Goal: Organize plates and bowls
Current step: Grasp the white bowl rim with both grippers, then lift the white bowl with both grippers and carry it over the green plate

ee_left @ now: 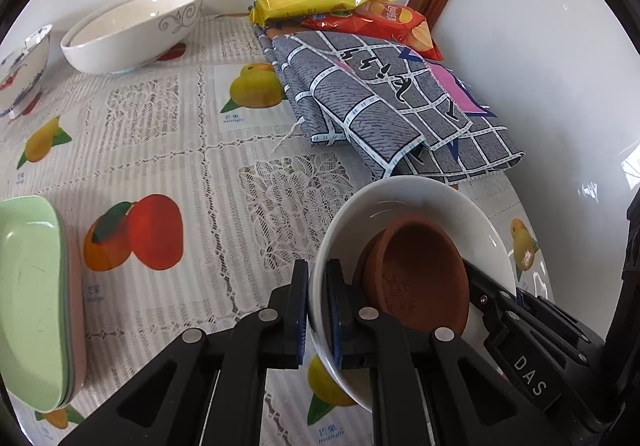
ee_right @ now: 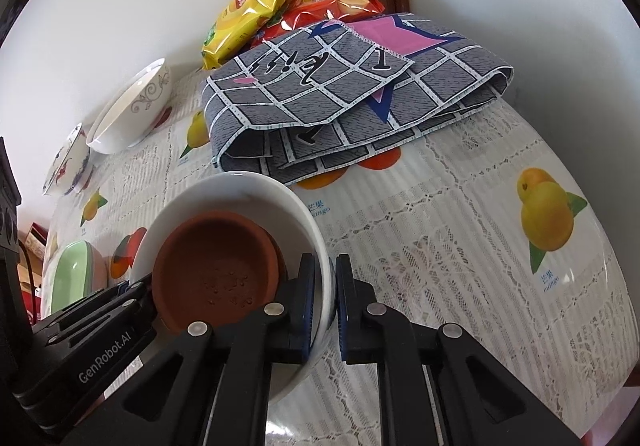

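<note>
Both grippers are clamped on the same white bowl (ee_left: 404,205): my left gripper (ee_left: 318,310) pinches its left rim, one pad inside and one outside, and my right gripper (ee_right: 325,306) pinches the opposite rim the same way. Each points steeply down at the table (ee_right: 460,246). A terracotta dish (ee_right: 216,270) lies tilted inside the white bowl, which sits near the table's front edge, just before the folded grey cloth (ee_left: 380,101).

Only the left view shows the stacked green plates (ee_left: 28,298) in full at the left edge; the right view catches just a sliver. Toward the back edge stand a large patterned bowl (ee_left: 132,33) and a small painted bowl (ee_left: 20,65), with yellow (ee_right: 248,13) and red snack packets (ee_right: 332,1) in the back corner.
</note>
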`<action>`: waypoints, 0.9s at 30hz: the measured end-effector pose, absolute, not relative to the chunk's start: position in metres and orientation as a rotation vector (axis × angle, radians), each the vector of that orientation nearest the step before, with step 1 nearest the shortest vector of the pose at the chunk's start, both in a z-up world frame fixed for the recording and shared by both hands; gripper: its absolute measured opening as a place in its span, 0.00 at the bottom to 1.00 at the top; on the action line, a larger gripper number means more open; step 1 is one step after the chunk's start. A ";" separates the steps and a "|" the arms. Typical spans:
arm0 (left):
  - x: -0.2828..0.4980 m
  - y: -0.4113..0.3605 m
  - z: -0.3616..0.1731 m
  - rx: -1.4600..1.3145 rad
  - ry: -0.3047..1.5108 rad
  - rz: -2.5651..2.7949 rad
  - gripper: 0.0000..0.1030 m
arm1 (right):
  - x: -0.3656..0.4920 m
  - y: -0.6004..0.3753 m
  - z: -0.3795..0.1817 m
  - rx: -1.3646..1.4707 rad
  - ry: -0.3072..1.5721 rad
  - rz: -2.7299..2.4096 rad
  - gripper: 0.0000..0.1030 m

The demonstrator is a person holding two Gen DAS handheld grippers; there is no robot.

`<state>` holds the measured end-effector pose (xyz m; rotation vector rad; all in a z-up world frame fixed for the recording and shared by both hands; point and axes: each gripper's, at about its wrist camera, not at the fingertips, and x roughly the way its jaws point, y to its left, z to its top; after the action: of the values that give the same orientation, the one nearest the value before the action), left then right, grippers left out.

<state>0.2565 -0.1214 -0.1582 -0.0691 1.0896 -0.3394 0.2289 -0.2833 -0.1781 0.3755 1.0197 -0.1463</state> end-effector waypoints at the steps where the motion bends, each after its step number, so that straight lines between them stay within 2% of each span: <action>1: 0.254 -0.120 -0.155 -0.068 1.084 -0.339 0.09 | 0.227 -0.282 -0.177 0.372 1.018 -0.145 0.10; 27: 0.219 -0.055 -0.077 -0.091 0.985 -0.271 0.08 | 0.202 -0.224 -0.096 0.353 0.900 -0.093 0.09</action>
<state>0.2195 -0.0552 -0.0772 -0.0906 0.9845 -0.2706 0.2021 -0.2243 -0.0959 0.3527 0.9001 -0.0929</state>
